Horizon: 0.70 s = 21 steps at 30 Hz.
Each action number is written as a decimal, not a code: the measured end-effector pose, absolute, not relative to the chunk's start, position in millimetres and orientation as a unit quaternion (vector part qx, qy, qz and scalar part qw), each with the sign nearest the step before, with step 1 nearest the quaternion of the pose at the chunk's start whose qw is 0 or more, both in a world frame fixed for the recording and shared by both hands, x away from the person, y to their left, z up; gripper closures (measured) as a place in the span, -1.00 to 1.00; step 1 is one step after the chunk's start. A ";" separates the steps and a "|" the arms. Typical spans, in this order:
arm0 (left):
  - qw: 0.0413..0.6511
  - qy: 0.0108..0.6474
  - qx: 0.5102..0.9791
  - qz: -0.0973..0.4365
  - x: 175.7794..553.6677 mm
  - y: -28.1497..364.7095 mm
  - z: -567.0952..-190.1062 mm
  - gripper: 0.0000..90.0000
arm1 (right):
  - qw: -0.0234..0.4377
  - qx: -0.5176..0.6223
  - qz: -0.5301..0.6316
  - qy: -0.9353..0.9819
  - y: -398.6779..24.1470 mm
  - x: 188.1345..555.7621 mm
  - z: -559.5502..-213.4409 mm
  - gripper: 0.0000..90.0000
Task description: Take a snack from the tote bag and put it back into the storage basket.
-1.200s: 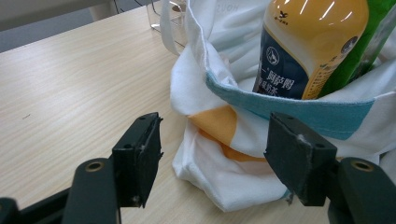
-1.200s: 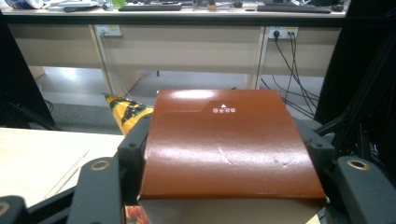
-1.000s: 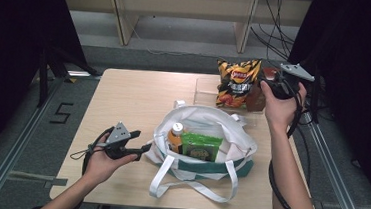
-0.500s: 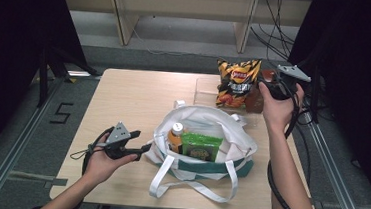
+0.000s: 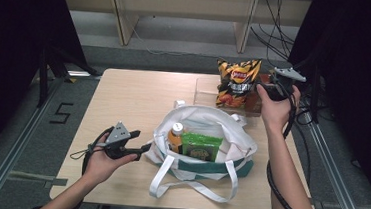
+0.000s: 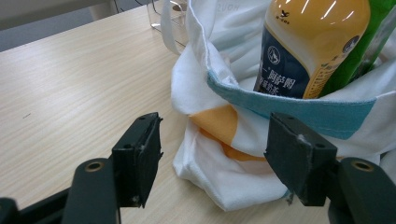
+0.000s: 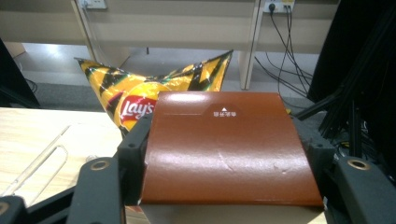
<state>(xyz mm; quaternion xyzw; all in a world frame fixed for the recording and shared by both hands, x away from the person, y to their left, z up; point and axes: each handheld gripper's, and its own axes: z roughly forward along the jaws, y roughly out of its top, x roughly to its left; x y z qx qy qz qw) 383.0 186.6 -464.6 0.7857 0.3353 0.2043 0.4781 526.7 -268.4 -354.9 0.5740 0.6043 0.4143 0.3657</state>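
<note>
Table of pale wood carries the whole setup. White tote bag sits at its near middle, mouth up, already holding an orange-capped bottle and a green packet. Clear tray stands at the far right edge, with a yellow chip bag upright in it.

Brown box is the item in hand: flat, carton-like, at the tray, just behind the chip bag as the right gripper view shows it. Right gripper has its jaws spread wide across the box's short width, one on each side edge, so the box's long axis runs away along the jaws. The pads appear to press on it, though the contact itself is partly hidden; I read it as gripped.

Left gripper rests at the tote's left rim, jaws wide apart, nothing between the pads, cloth lying just ahead of them.

Key relation: the tote's mouth lies toward the person and to the left of the box. The right hand is nearer the box; the left is nearer the bag and placed to steady its rim.
</note>
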 end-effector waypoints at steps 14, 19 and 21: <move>0.480 0.334 0.786 0.202 383.3 186.5 -465.2 -0.22 | 0.352 0.586 0.400 0.611 -270.2 532.6 -373.0 -0.16; 0.480 0.334 0.786 0.202 383.0 186.1 -465.2 -0.22 | 0.353 0.581 0.395 0.618 -271.7 534.1 -377.2 -0.17; 0.480 0.335 0.786 0.201 382.9 185.8 -465.4 -0.22 | 0.349 0.588 0.395 0.613 -270.1 534.2 -378.6 -0.17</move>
